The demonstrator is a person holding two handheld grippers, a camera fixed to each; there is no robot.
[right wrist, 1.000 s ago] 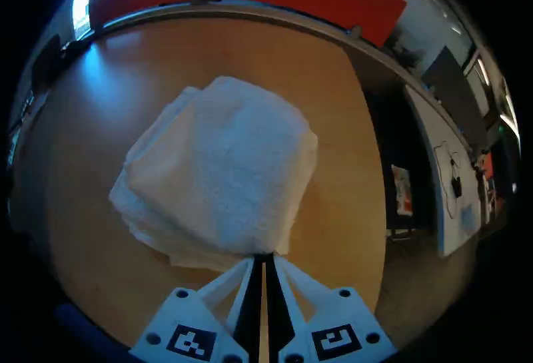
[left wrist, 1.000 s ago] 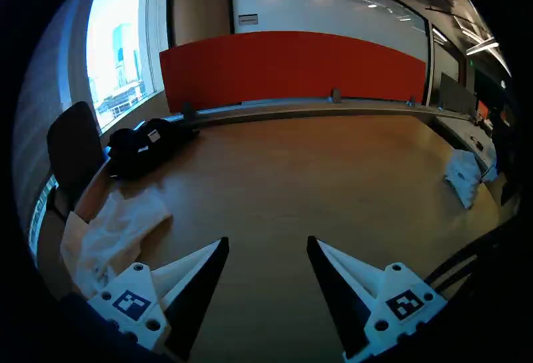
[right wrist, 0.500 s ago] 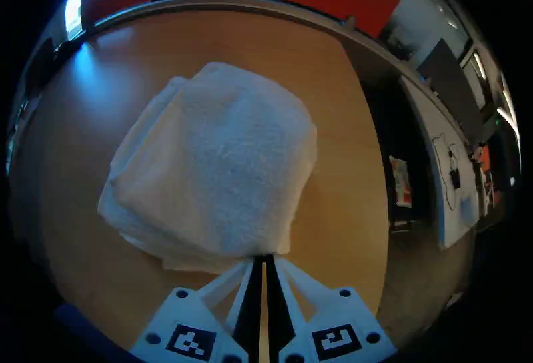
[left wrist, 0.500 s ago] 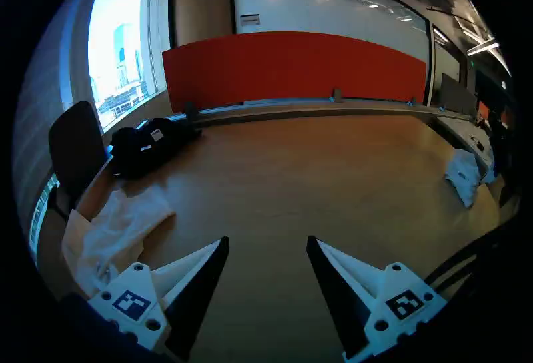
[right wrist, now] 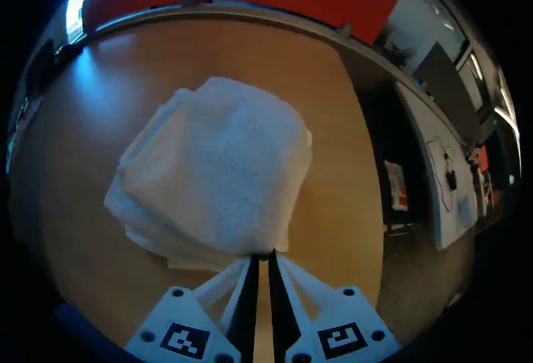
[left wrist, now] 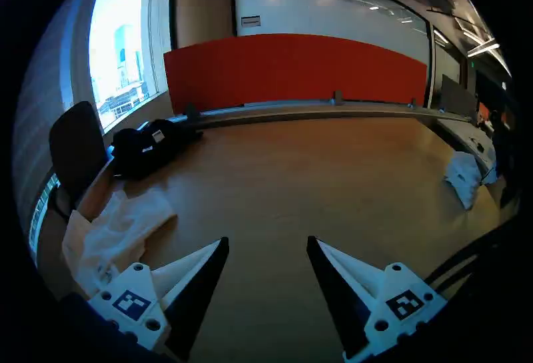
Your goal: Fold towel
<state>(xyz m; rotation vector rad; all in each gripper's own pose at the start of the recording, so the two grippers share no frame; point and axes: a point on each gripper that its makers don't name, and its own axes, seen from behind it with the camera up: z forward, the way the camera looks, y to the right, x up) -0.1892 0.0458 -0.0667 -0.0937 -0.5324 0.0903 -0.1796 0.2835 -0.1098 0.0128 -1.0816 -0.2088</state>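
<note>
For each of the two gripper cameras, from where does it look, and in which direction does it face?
Left gripper view: rides on the left gripper, faces level across the light wooden table toward the long red partition; its open fingers show below.
Right gripper view: rides on the right gripper, looks down on the folded white towel; its fingers, nearly together, meet the towel's near edge.
Shared: table, partition, probably the towel.

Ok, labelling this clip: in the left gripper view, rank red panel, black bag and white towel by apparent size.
Red panel
Black bag
White towel
Real sizes unsure, since distances differ.
</note>
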